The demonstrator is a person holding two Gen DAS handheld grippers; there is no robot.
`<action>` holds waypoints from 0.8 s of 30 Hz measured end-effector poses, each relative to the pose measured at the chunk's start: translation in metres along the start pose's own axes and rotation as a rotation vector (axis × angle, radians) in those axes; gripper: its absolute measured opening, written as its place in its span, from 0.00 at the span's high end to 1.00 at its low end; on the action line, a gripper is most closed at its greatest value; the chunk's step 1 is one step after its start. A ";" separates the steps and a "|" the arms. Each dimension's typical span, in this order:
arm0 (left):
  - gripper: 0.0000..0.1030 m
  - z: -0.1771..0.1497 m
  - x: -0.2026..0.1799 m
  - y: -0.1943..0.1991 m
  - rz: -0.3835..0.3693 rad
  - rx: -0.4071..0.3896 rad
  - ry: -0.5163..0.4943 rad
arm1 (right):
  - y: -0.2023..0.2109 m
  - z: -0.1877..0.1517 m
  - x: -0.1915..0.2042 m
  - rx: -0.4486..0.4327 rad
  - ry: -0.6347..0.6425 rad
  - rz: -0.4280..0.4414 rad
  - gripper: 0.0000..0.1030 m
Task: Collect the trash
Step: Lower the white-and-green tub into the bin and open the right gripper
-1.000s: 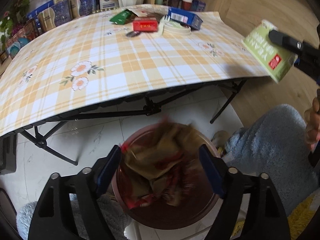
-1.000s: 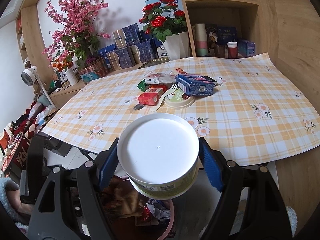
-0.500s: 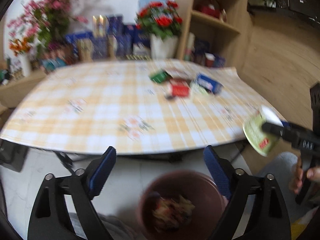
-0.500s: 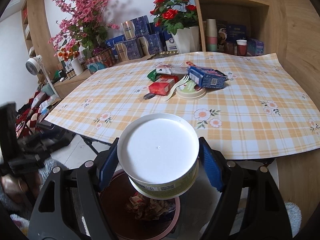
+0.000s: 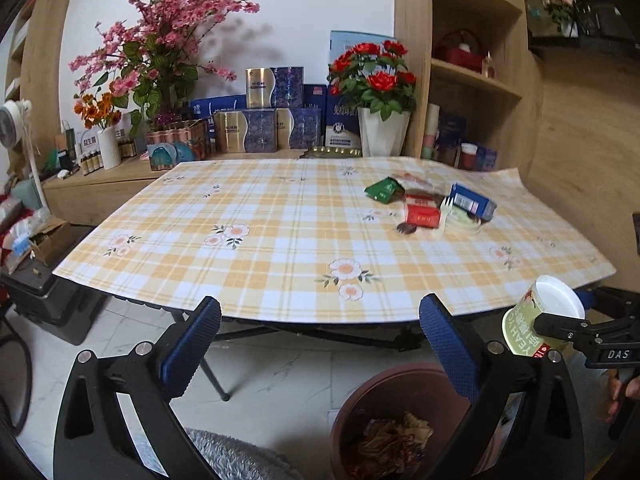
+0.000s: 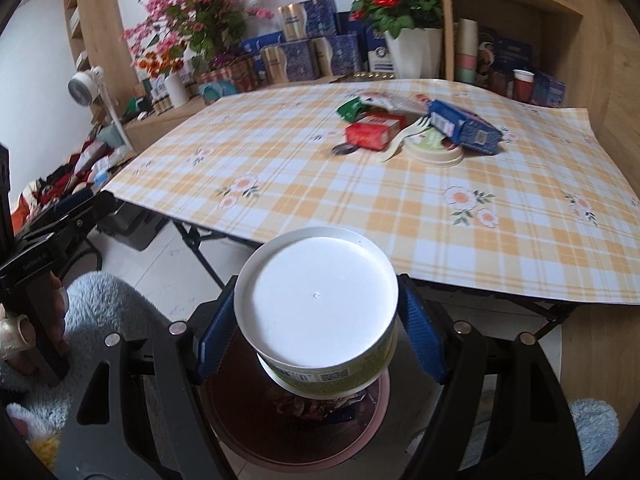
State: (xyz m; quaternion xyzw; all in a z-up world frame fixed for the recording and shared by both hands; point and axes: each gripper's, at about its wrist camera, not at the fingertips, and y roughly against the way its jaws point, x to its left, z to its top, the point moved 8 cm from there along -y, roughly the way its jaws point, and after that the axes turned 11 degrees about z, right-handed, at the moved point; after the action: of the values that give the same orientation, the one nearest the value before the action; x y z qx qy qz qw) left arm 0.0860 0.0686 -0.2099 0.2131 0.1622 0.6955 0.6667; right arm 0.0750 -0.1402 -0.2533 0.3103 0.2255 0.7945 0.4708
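Right now the green-and-white paper cup [image 6: 320, 320] sits clamped between the blue pads of the right gripper [image 6: 318, 330], its white base turned toward the camera, held just above the brown bin [image 6: 372, 424]. From the left wrist view the same cup [image 5: 536, 324] shows part of a word, "YEAHY", plus a small red patch; the rest of the print is cut off by the black finger, which carries a tag reading "DAS". A barcode strip on the cup's lower wall is too small to read.

Crumpled brown and red wrappers [image 5: 390, 446] lie inside the bin [image 5: 360, 400], half hidden by its rim. The left gripper [image 5: 320, 352] stands wide apart with nothing between its pads, its jaws having just been opening.

On the yellow plaid table [image 5: 280, 240] remain a red box [image 5: 422, 214], a green packet [image 5: 384, 190], a blue carton [image 5: 472, 202] and a round lid [image 6: 434, 148] with a pale fork [image 6: 404, 136]. Their labels are blurred beyond reading.
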 end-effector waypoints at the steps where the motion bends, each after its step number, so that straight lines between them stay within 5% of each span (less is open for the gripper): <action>1: 0.06 -0.001 -0.002 0.000 0.003 0.000 -0.013 | -0.002 -0.001 0.002 0.008 0.005 0.002 0.26; 14: 0.06 -0.006 -0.006 -0.007 -0.011 0.021 -0.014 | -0.020 -0.016 0.007 0.082 0.012 0.025 0.26; 18: 0.06 -0.006 -0.003 -0.008 -0.010 0.027 -0.002 | -0.017 -0.014 0.008 0.064 0.006 0.032 0.12; 24: 0.06 -0.007 -0.002 -0.009 -0.008 0.032 0.003 | -0.012 -0.009 0.001 0.036 -0.009 0.000 0.06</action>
State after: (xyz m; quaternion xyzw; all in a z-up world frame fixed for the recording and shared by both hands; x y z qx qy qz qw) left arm 0.0899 0.0679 -0.2202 0.2220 0.1753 0.6905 0.6657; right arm 0.0759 -0.1348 -0.2669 0.3222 0.2380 0.7888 0.4662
